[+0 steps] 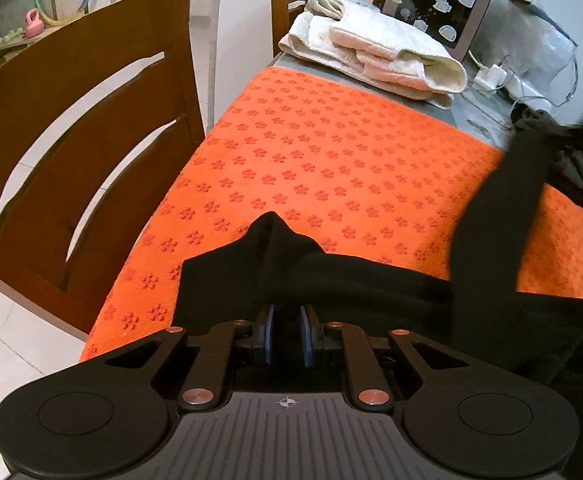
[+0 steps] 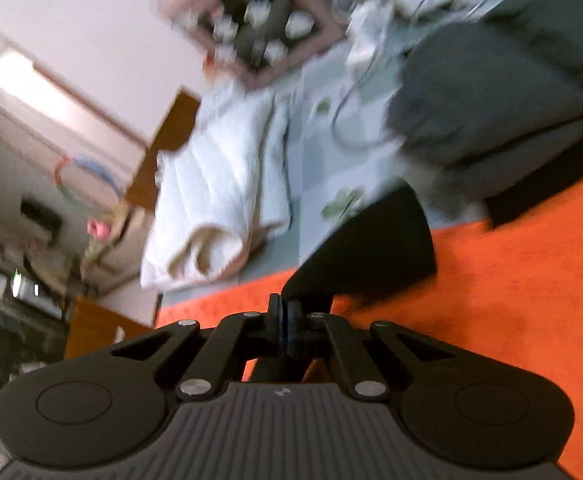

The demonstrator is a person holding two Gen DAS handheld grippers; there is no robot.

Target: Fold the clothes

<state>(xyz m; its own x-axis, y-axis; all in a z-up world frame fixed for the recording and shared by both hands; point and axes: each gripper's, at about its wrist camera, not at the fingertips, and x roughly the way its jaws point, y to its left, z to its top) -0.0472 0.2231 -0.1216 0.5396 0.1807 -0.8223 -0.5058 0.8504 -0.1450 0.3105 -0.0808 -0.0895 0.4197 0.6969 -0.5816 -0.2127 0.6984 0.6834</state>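
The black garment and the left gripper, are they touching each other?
Touching. The left wrist view shows it: the black garment bunches between the blue pads of the left gripper, which are shut on a fold lifted off the orange towel.

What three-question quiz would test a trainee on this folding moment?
1. True or false: the left tool grips the black garment.
2. Which lies beyond the orange towel: (a) white folded towels, (b) a red bucket, (c) a blue pillow?
3. Fill in: the right tool pinches a strip of ____ fabric.

Key: 1 true; 2 a; 3 black.
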